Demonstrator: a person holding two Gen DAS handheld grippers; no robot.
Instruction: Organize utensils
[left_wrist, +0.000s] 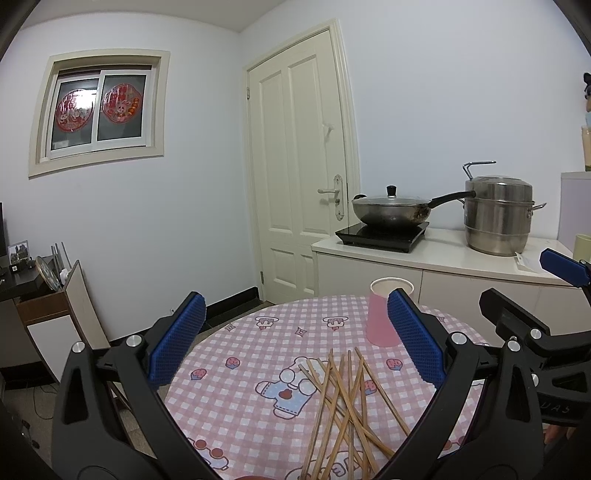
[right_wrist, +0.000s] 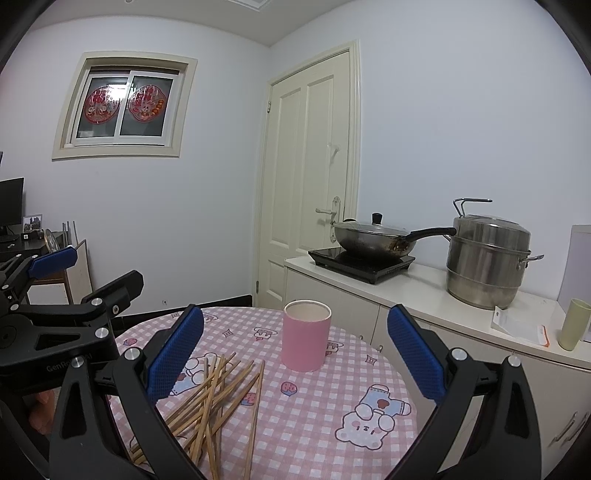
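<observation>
Several wooden chopsticks lie crossed in a loose pile on the pink checked tablecloth. In the right wrist view the chopsticks sit at the lower left. A pink cup stands upright beyond them, empty as far as I can see; the same cup is near the table's middle. My left gripper is open above the table, nothing between its blue pads. My right gripper is open too, hovering with the cup framed between its fingers at a distance.
A white counter behind the table carries an induction hob with a lidded wok, a steel steamer pot, a paper slip and a pale green cup. A closed door and a desk stand further off.
</observation>
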